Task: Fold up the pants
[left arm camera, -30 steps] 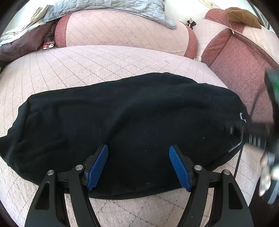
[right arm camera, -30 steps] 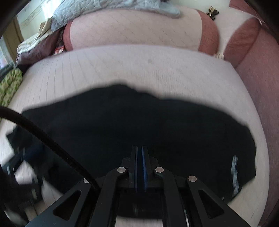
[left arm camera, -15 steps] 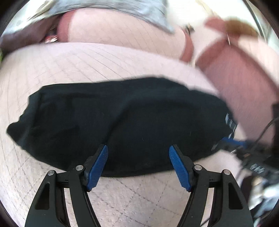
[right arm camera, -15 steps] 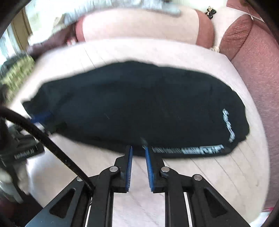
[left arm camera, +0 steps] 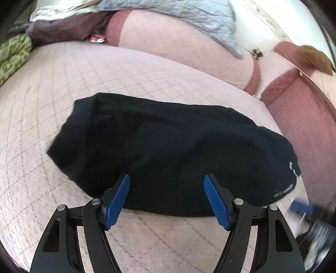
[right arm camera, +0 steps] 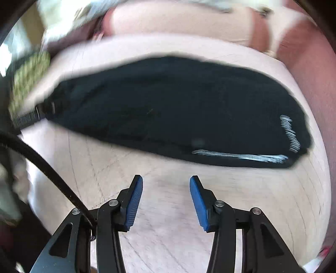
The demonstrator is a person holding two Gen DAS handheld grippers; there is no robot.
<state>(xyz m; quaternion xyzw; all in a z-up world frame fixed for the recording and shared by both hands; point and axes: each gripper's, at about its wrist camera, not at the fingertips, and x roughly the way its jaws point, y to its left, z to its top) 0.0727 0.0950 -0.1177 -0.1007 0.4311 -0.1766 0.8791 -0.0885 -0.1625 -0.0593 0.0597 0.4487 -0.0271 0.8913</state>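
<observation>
Black pants lie folded in a flat bundle on the pink sofa seat. Left claw apart and empty over the near edge. Right claw opening, empty, short of the cloth. For another fold I'd pinch both end corners and lift evenly.

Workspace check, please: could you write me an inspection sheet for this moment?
Surface: pink quilted sofa seat.
Job's things: black pants lie folded in a flat bundle, white print at the right end.
Clutter: grey blanket, maroon cloth, green patterned fabric, brown item.
Grippers: left gripper open over the pants' near edge; right gripper opening, nothing between.
Cables: black cable.
Surroundings: red sofa arm.
</observation>
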